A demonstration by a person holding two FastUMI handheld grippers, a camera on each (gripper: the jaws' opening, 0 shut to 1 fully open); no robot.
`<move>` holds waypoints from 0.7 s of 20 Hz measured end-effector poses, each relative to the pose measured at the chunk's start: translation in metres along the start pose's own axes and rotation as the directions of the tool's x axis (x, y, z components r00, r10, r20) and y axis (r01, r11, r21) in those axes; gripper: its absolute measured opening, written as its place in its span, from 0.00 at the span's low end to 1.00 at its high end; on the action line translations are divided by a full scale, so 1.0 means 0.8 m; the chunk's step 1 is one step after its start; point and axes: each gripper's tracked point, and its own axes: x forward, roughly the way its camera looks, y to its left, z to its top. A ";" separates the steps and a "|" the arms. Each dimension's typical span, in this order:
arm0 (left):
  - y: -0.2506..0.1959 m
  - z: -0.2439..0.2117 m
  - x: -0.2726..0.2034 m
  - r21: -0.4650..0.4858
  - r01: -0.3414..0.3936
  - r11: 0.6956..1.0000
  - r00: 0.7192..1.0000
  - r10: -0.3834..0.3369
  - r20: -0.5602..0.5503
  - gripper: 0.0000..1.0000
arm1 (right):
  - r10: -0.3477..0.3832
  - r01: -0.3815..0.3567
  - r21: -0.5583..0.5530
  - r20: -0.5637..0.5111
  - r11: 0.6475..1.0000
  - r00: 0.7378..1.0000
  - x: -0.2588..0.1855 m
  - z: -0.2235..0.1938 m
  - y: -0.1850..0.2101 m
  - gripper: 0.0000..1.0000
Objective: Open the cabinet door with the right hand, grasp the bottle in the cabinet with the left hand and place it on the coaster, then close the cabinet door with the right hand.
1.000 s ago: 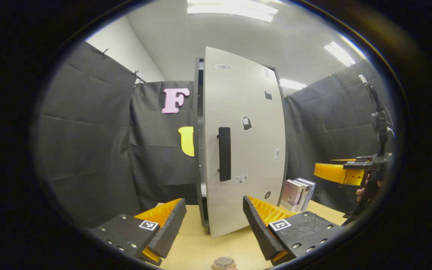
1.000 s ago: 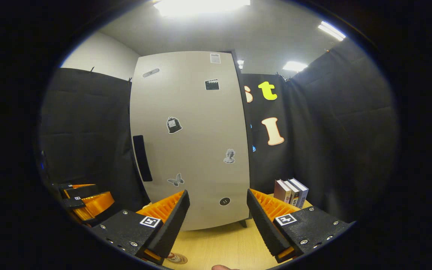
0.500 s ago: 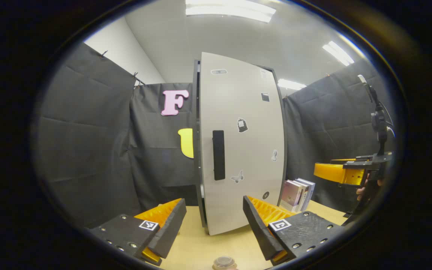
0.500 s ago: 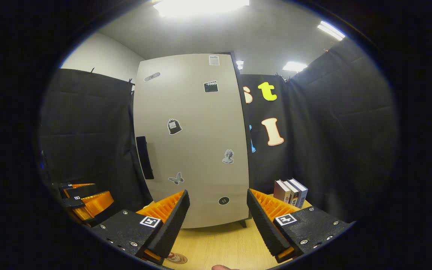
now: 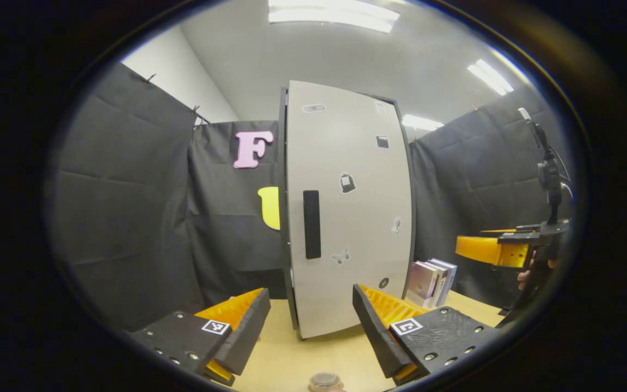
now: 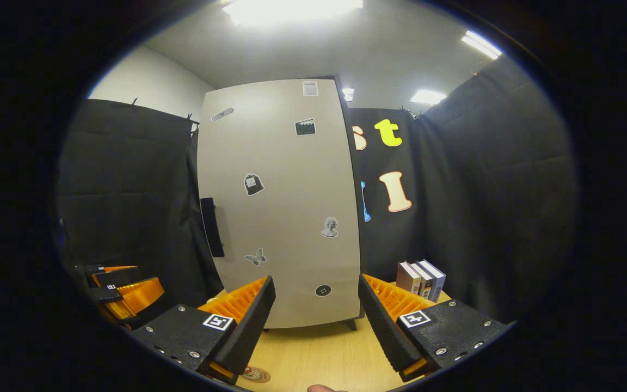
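Observation:
The tall grey cabinet door (image 5: 351,207) with stickers and a black handle (image 5: 312,224) stands nearly flush with the cabinet, with a thin dark strip along its handle-side edge. My left gripper (image 5: 311,332) is open on the near side of it, above the wooden table, holding nothing. A round brownish bottle cap (image 5: 324,382) peeks in at the bottom edge. In the right gripper view the same door (image 6: 286,207) and handle (image 6: 211,227) face my right gripper (image 6: 316,321), which is open, empty and apart from the door. The patterned coaster (image 6: 254,374) shows by its left finger.
A few books (image 5: 432,276) (image 6: 421,276) stand on the table right of the cabinet. The right gripper (image 5: 496,251), held by a hand (image 5: 526,279), hovers at the far right of the left gripper view. The left gripper (image 6: 123,291) sits low on the left in the right gripper view.
The cabinet door has swung toward the cabinet, and the dark gap at its handle side has narrowed to a sliver. Both grippers have barely moved and stay open.

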 end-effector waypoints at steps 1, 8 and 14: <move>0.000 0.001 0.000 0.000 -0.001 1.000 1.000 0.001 0.003 0.87 | -0.001 0.001 0.002 0.001 1.000 1.000 0.001 -0.001 0.001 0.95; 0.001 0.000 0.001 -0.003 -0.005 1.000 1.000 0.005 -0.006 0.87 | -0.006 0.006 0.002 -0.005 1.000 1.000 0.003 -0.004 -0.003 0.95; 0.002 0.002 0.001 -0.003 -0.009 1.000 1.000 0.009 -0.001 0.87 | -0.015 0.015 0.006 -0.002 1.000 1.000 0.006 -0.003 -0.004 0.95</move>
